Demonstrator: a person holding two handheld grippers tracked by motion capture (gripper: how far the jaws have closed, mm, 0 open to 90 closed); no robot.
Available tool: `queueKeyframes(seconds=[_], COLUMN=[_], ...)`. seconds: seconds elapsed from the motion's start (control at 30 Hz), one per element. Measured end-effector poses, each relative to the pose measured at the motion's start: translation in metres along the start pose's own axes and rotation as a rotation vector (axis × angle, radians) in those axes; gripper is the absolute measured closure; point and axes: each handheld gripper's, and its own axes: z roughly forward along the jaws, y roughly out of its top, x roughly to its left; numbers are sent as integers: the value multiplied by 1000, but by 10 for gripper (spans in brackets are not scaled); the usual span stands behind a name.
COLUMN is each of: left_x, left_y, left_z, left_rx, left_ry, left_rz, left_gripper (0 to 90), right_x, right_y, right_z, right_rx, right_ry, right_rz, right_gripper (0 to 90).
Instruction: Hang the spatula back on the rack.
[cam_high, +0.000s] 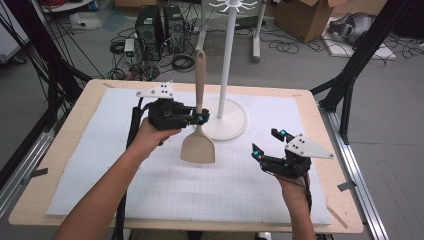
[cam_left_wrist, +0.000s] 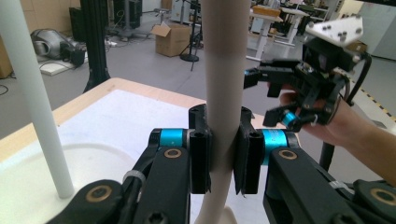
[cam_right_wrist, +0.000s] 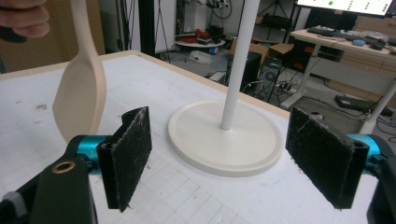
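Left claw (cam_high: 200, 119) clamped on spatula (cam_high: 198, 145)

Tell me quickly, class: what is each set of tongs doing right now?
Left tongs: closed on the beige spatula, gripping its handle, blade hanging down.
Right tongs: open, holding nothing, near the white stand.

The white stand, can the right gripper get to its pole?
Probably yes. The right gripper is open and empty, and bare mat lies between it and the white stand. The spatula, held in the left gripper, hangs off to the side.
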Motion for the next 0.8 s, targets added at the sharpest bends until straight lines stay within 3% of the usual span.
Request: queueKeyframes(seconds=[0.33,0.6,0.8], left_x=[14,22,28], left_y=[23,39,54], left_z=[10,24,37], left_rx=[13,43,69], left_ry=[-12,-3,32], left_rz=[-9,7,16], left_gripper=[787,787,787], right_x=[-4,-5,-9], right_y=[-5,-7,-11], right_z=[0,-1,-3], right_rx=[7,5,5], right_ry=[-10,-20,-26], right_rz=[10,10,21], right_gripper=[217,217,217])
